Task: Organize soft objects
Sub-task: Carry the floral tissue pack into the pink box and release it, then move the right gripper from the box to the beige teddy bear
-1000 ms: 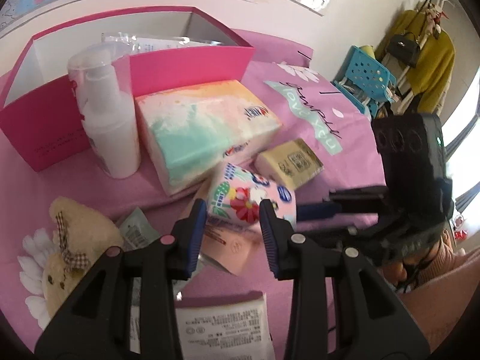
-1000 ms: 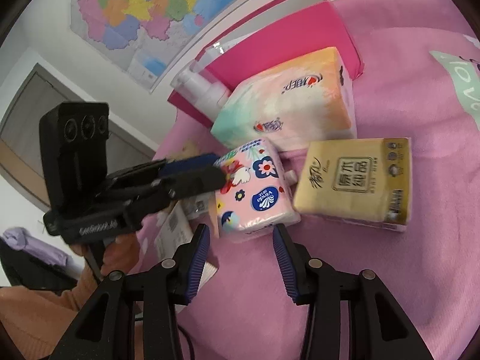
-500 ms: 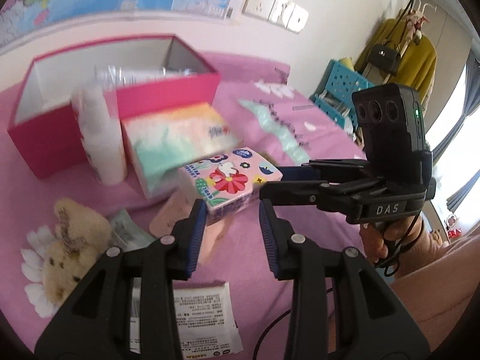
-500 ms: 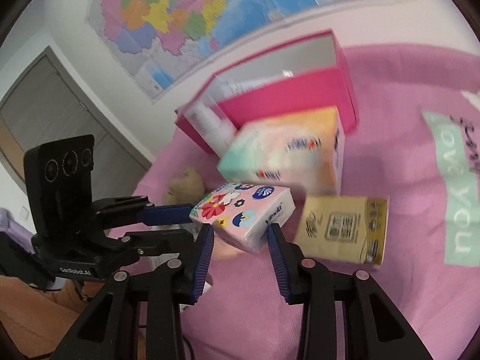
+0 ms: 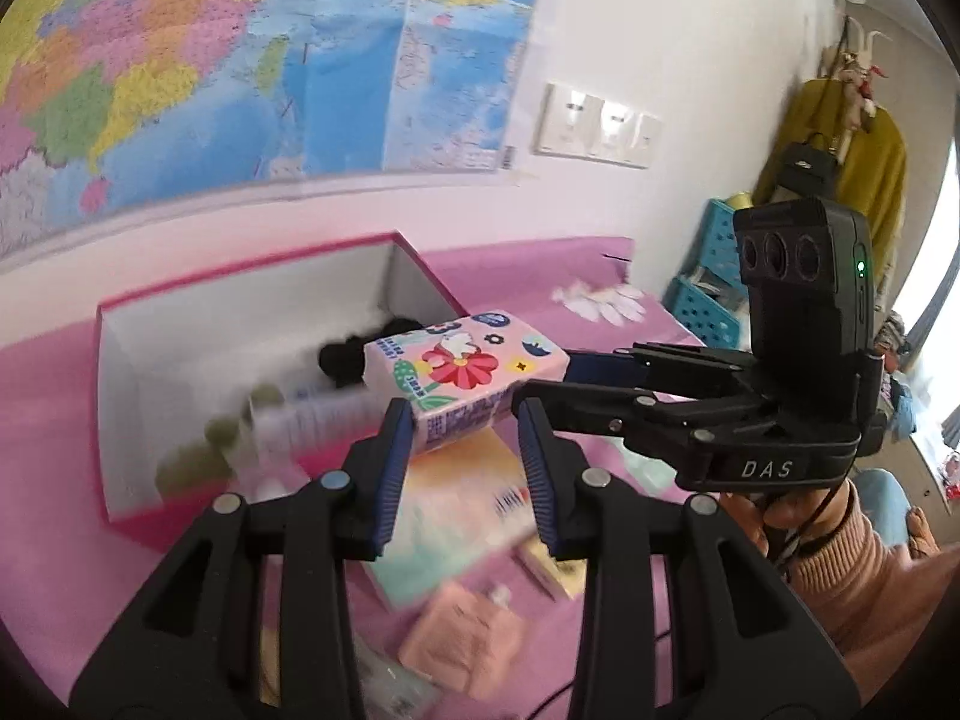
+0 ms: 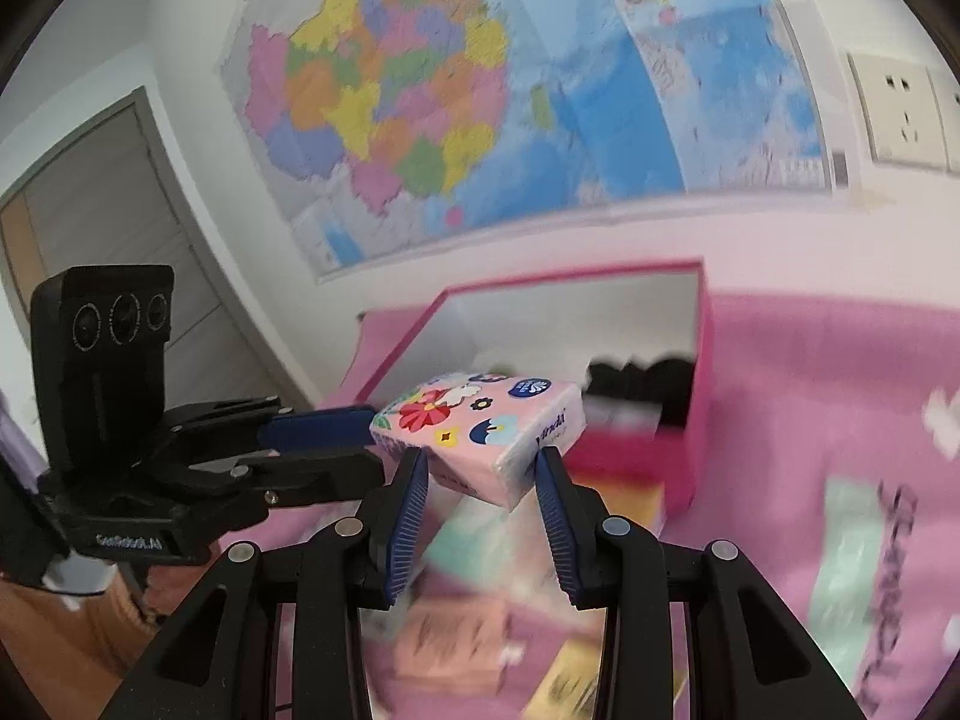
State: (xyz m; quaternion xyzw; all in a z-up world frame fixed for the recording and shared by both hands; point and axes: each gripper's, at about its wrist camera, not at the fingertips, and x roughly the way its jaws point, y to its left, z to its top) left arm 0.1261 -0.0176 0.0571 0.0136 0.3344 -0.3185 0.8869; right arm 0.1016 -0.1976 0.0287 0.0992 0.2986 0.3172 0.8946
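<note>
Both grippers hold one pink flowered tissue pack [image 5: 465, 369] in the air, each clamped on an opposite end of it. The left gripper [image 5: 465, 438] pinches the near end of the pack between its narrow-set blue pads, and the pack juts forward from its fingertips. The right gripper [image 6: 483, 468] grips the other end between its own blue pads, the pack tilted up and away from it. In the left view the right gripper reaches in from the right side, borne by a hand [image 5: 774, 510] in a pink sleeve. Just ahead of and below the pack stands an open pink box [image 5: 132, 372] with white inner walls, something dark lying inside. Under the left gripper a larger pastel tissue pack [image 5: 456, 516] lies on the pink cloth [image 5: 528, 264]. A coloured map [image 6: 480, 90] hangs on the wall beyond.
</note>
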